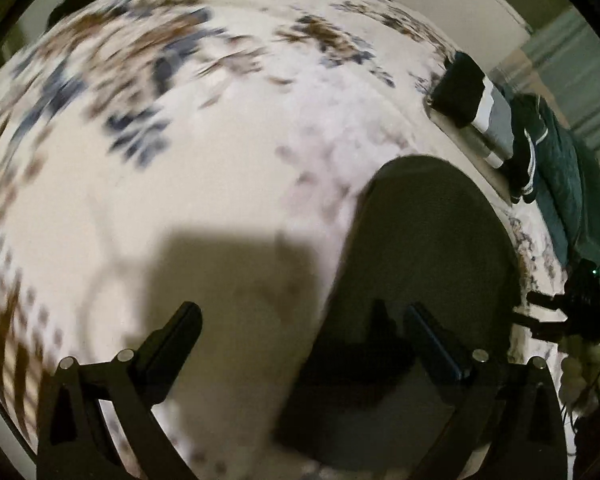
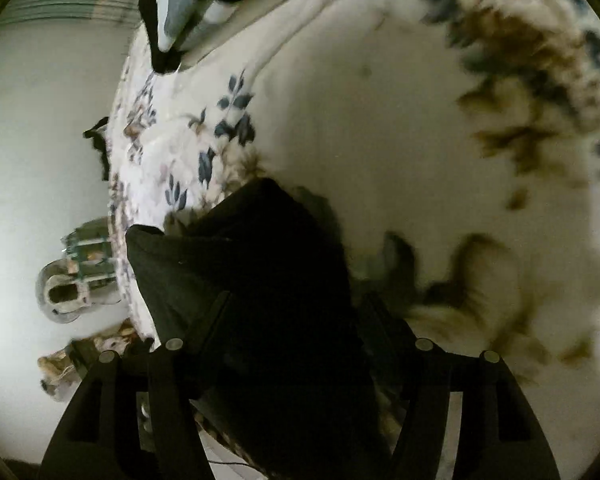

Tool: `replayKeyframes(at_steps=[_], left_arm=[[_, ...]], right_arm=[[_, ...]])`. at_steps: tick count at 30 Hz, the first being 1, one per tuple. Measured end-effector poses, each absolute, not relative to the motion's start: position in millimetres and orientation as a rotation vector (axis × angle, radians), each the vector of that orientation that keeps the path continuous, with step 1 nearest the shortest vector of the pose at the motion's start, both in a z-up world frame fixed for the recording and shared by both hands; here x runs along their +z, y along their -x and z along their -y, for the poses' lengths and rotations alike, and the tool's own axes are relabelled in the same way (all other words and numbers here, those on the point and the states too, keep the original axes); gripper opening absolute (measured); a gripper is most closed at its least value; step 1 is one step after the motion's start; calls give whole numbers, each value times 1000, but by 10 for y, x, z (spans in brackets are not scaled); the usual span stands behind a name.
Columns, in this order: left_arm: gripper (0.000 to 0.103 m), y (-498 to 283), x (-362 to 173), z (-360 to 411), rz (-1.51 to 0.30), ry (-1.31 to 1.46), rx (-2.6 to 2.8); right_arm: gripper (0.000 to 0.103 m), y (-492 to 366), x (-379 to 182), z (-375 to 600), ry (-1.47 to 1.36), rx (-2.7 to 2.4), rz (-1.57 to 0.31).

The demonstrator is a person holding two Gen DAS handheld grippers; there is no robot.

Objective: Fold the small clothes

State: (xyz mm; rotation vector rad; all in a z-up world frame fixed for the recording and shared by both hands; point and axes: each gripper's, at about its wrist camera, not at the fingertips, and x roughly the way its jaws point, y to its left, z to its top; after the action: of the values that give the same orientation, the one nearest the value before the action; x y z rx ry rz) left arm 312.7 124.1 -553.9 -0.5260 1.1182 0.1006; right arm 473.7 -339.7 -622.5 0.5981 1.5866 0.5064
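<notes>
A dark, almost black small garment (image 1: 428,240) lies on a floral bedspread (image 1: 220,140). In the left wrist view my left gripper (image 1: 304,316) is open, its right finger (image 1: 436,340) over the garment's edge and its left finger (image 1: 172,340) over bare bedspread. In the right wrist view the same dark garment (image 2: 252,272) lies between and partly over the fingers of my right gripper (image 2: 296,312), which stand wide apart; the dark cloth hides the fingertips. The right gripper also shows at the far right of the left wrist view (image 1: 560,312).
A pile of folded dark, grey and white clothes (image 1: 496,116) lies at the bed's far side, also in the right wrist view (image 2: 180,4). A dark green blanket (image 1: 564,168) lies beside it. A shiny kettle-like object (image 2: 72,280) stands on the floor beyond the bed edge.
</notes>
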Motion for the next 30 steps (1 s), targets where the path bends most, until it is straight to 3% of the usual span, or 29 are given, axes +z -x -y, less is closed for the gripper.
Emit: replayKeyframes(at_steps=[1, 2, 3, 8, 12, 14, 15, 16, 17, 19, 21, 26, 29, 30], left_arm=[[102, -3294, -5543, -1209, -1113, 508, 86], [102, -3347, -5532, -1214, -1113, 500, 77], [102, -3509, -5532, -1184, -1115, 488, 59], [102, -3922, -5496, -1106, -1118, 480, -7], [102, -4294, -5685, -1038, -1173, 543, -52], [92, -4400, -5836, -1030, -1194, 612, -73], [74, -4431, -5907, -1032, -1205, 643, -64], [43, -4433, -5916, -1033, -1199, 660, -65], [33, -4414, -5919, -1037, -1185, 692, -80], [22, -4347, -5858, -1046, -1155, 691, -71], [22, -4274, -5800, -1064, -1138, 689, -79], [30, -4102, -5649, -1171, -1151, 685, -81], [55, -3879, -5527, -1267, -1146, 666, -35], [62, -3825, -5520, -1275, -1147, 658, -20]], right_arm=[[62, -4726, -6316, 3311, -626, 538, -1593], [49, -4720, -6347, 3253, -623, 554, -1575], [15, -4707, -6343, 3185, -582, 535, -1543], [10, -4787, -6085, 3266, -575, 417, -1412], [8, -5037, -6107, 3240, -519, 370, -1417], [8, -5135, -6185, 3207, -508, 362, -1453], [8, -5163, -6203, 3223, -512, 369, -1468], [10, -5186, -6227, 3235, -524, 379, -1489], [15, -5189, -6239, 3273, -545, 382, -1518], [44, -5139, -6227, 3402, -579, 360, -1554], [53, -5005, -6217, 3544, -628, 343, -1576], [54, -4354, -6284, 3759, -726, 351, -1710], [54, -3934, -6436, 3709, -772, 342, -1786], [50, -3867, -6453, 3677, -774, 343, -1778]])
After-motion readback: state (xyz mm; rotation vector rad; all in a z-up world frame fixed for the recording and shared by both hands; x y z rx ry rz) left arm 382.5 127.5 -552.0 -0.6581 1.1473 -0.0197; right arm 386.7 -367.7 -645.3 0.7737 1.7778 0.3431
